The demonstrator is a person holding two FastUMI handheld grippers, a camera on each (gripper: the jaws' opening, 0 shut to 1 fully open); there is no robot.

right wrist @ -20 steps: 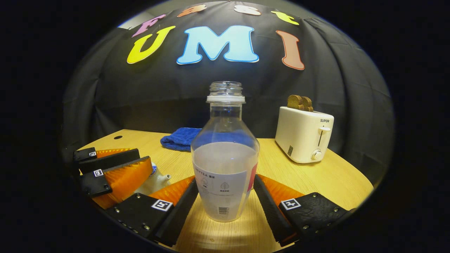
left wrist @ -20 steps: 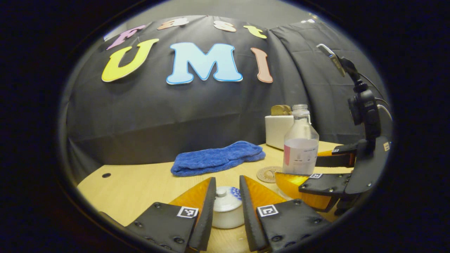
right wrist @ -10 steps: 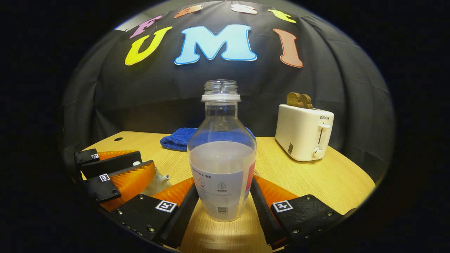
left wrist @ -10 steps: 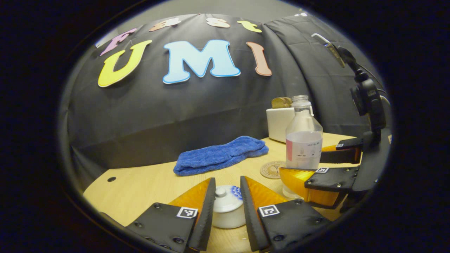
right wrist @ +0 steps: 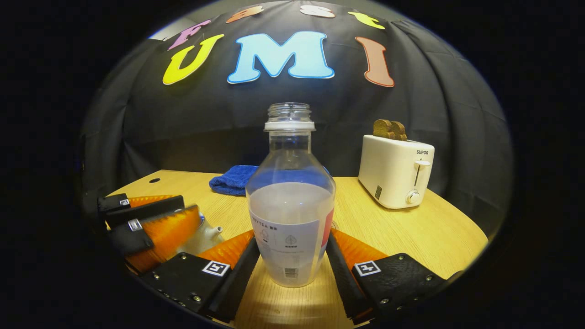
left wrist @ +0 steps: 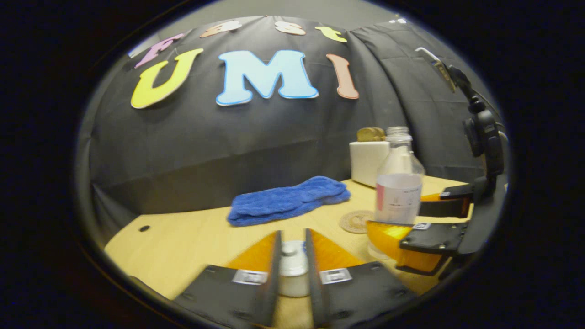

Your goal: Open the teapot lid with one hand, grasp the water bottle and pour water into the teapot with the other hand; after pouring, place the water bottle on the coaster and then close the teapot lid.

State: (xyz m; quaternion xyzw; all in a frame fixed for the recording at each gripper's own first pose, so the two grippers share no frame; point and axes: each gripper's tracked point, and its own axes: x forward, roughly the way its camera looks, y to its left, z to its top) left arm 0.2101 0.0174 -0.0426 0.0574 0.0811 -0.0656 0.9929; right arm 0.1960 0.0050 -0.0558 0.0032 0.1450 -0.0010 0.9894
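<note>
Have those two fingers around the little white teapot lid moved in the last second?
Yes. The left gripper has closed inward on the teapot lid, which sits where it did before the blue towel.

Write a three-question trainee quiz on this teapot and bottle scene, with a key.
1. True or false: the bottle has its cap on.
2. What stands between the left gripper's fingers? A) the cloth B) the teapot lid C) the coaster
3. Fill in: the bread slices stick out of the ____.

Key:
1. False. Its mouth is open, and it stands upright between the right gripper's fingers.
2. B. The fingers sit close on either side of the lid.
3. toaster, white, at the table's far right in the right gripper view.
</note>
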